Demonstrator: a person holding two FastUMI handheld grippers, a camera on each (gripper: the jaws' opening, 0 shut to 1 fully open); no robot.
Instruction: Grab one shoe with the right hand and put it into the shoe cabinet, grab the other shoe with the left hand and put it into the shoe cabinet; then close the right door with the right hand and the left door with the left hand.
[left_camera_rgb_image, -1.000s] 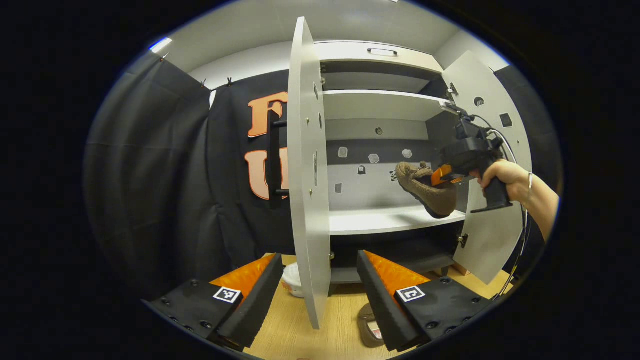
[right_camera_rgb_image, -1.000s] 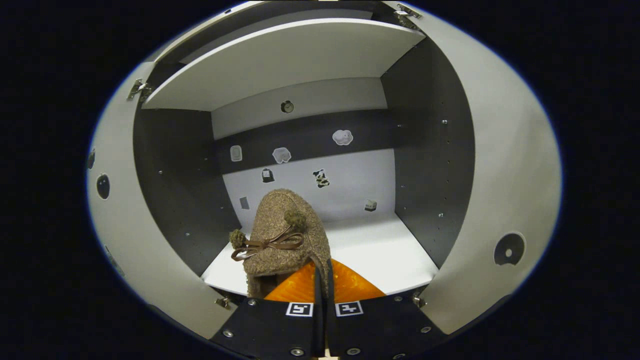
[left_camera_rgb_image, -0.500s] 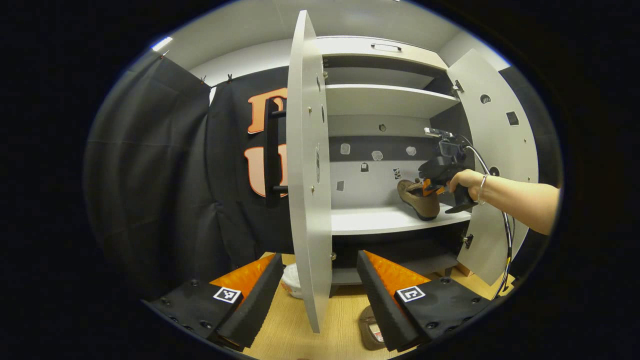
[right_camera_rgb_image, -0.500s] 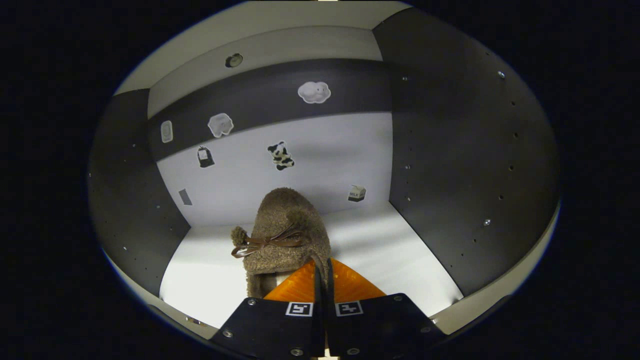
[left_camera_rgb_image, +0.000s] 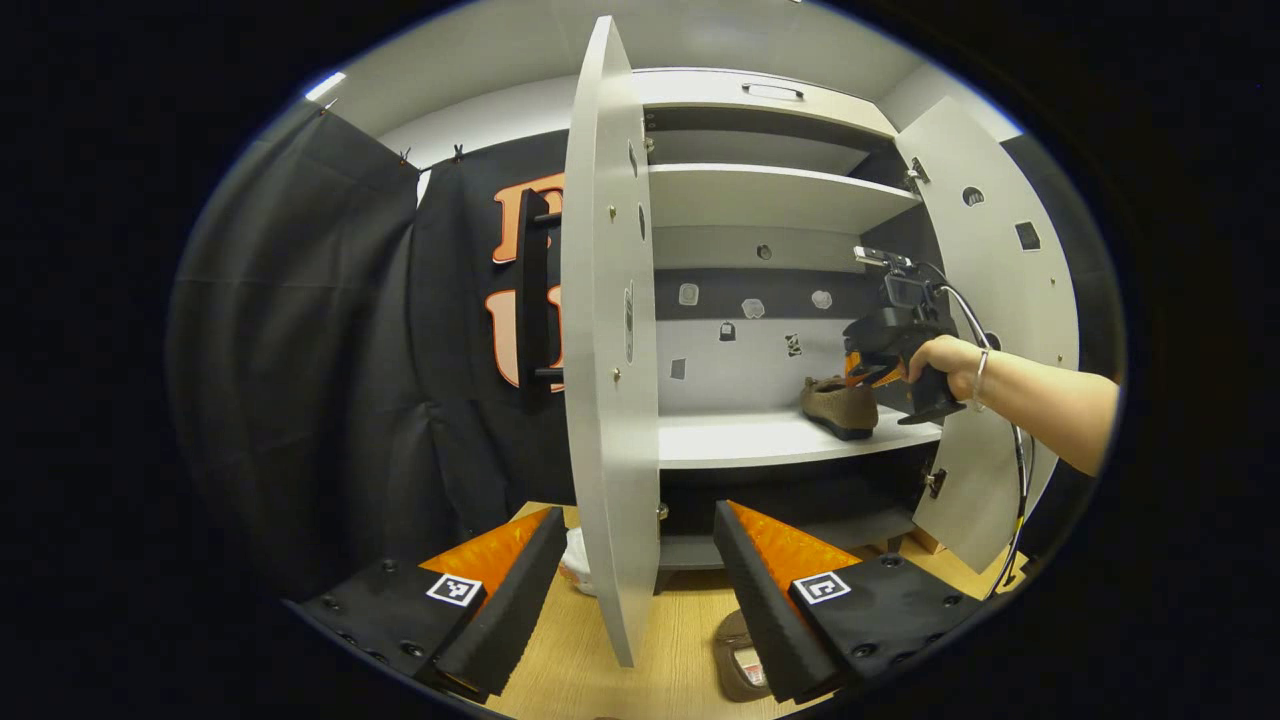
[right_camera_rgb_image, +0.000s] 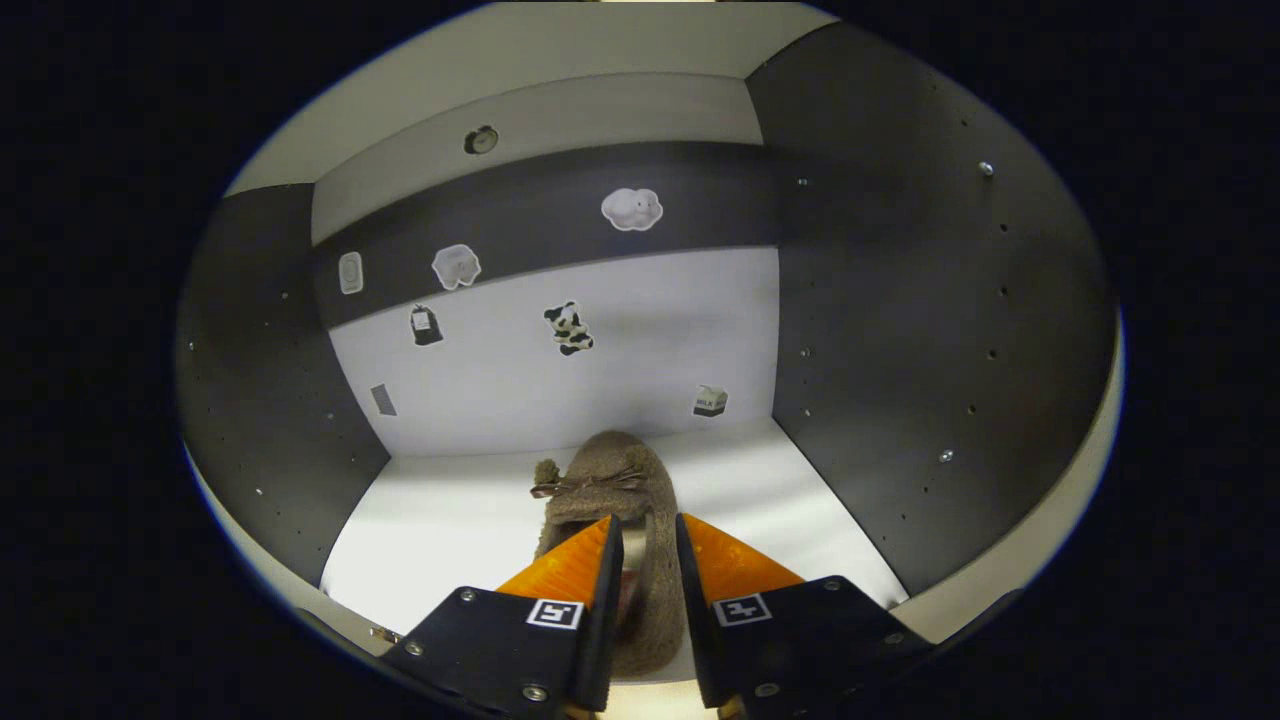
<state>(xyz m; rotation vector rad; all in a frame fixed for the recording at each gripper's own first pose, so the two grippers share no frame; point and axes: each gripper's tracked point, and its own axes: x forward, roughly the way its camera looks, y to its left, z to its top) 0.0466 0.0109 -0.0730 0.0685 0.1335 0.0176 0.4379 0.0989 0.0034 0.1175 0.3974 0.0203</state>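
Note:
In the right gripper view a brown fuzzy shoe (right_camera_rgb_image: 600, 480) with a small bow lies flat on the white shelf (right_camera_rgb_image: 450, 530) inside the cabinet. My right gripper (right_camera_rgb_image: 648, 535) is open, its orange fingers (right_camera_rgb_image: 570, 570) standing on either side of the shoe's heel rim. In the left gripper view the same shoe (left_camera_rgb_image: 840, 405) rests at the shelf's right end, with the right gripper (left_camera_rgb_image: 885, 345) and a hand just above its heel. The other shoe (left_camera_rgb_image: 735, 655) lies on the wooden floor by my right finger. My left gripper (left_camera_rgb_image: 640, 560) is open and low.
The left door (left_camera_rgb_image: 610, 350) stands edge-on straight ahead of the left gripper, its black handle (left_camera_rgb_image: 530, 290) on the outer side. The right door (left_camera_rgb_image: 1000, 300) is swung wide open. A white object (left_camera_rgb_image: 578, 558) sits on the floor behind the left door.
The right gripper lowered the shoe onto the shelf and parted its fingers, letting go of the heel. The left gripper has barely moved.

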